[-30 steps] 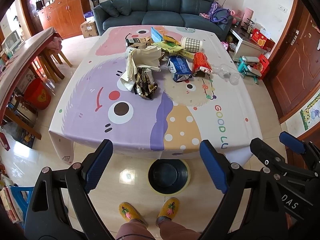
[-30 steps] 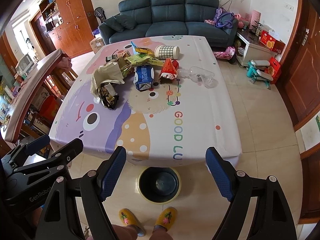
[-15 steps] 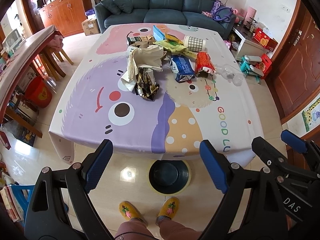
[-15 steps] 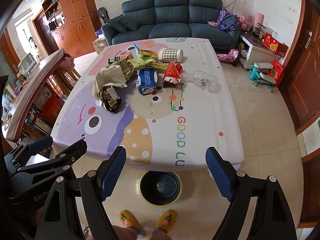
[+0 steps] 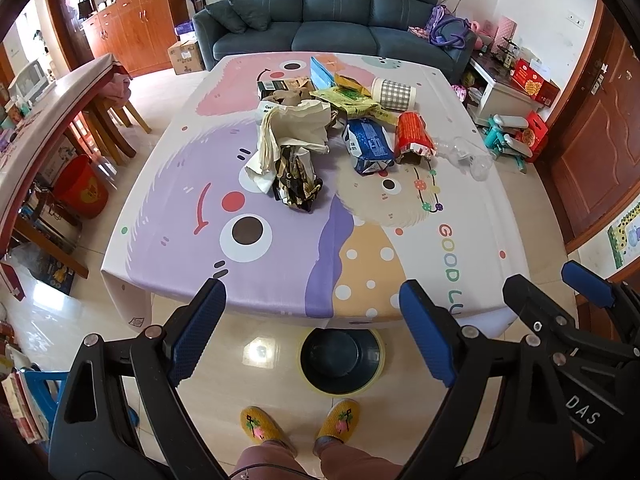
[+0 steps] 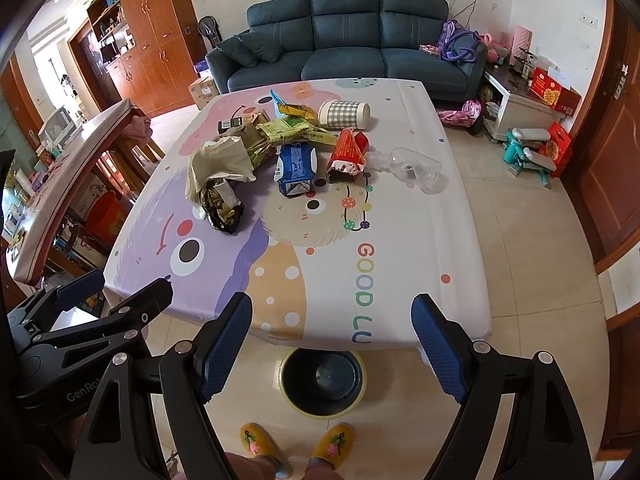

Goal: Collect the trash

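Trash lies in a heap on the far half of the cartoon-print table (image 5: 280,264) (image 6: 400,248): a beige crumpled bag (image 5: 294,130) (image 6: 218,164), a black-gold wrapper (image 5: 296,182) (image 6: 224,208), a blue carton (image 5: 368,144) (image 6: 296,168), a red carton (image 5: 414,138) (image 6: 348,150), a clear plastic bottle (image 5: 466,156) (image 6: 408,166), yellow-green packets (image 5: 346,98) (image 6: 296,128) and a checked cup (image 5: 394,94) (image 6: 344,114). A dark bin (image 5: 340,356) (image 6: 322,380) stands on the floor at the table's near edge. My left gripper (image 5: 312,332) and right gripper (image 6: 332,342) hang open and empty above the floor, short of the table.
The person's yellow slippers (image 5: 300,426) stand just behind the bin. A long wooden table (image 5: 48,112) with stools and a red bucket (image 5: 82,186) runs along the left. A blue sofa (image 5: 336,4) sits beyond the table; toys and boxes (image 5: 516,132) clutter the right floor.
Both grippers have drawn slightly nearer the table and risen a little, so the trash looks closer. Both stay open; nothing on the table has moved.
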### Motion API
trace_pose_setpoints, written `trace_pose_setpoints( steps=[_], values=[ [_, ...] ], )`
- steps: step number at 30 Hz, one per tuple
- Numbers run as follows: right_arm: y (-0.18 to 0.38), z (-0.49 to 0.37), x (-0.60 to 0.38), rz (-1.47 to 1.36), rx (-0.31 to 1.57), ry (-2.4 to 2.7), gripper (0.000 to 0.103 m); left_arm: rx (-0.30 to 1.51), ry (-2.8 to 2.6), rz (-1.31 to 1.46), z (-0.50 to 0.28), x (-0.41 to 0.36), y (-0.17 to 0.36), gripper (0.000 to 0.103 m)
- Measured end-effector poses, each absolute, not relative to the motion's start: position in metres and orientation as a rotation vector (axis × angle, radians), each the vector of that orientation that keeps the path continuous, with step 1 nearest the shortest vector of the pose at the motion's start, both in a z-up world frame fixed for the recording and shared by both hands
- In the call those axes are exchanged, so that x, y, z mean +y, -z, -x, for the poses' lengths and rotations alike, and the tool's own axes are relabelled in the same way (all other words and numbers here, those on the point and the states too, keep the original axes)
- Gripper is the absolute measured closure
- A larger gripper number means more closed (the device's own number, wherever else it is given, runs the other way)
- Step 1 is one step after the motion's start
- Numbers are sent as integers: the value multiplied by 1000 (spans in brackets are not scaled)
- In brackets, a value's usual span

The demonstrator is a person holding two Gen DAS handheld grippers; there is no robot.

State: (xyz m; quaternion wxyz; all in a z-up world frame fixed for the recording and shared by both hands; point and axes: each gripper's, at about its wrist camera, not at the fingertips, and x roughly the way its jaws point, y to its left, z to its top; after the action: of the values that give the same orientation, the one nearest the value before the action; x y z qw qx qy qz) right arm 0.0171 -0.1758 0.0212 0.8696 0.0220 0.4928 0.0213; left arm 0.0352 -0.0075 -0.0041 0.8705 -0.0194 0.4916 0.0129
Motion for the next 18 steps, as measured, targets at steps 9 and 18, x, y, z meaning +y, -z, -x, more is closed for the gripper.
trace_pose_setpoints(
  steps=[9, 18],
  values=[
    [-27, -33, -171, -47, 1024, -53, 19, 1015, -43, 42, -40, -9, -1, 16],
    [-26, -42, -171, -53, 1006, -66, 19, 1012, -53, 44, -39, -10, -2, 16]
  ],
)
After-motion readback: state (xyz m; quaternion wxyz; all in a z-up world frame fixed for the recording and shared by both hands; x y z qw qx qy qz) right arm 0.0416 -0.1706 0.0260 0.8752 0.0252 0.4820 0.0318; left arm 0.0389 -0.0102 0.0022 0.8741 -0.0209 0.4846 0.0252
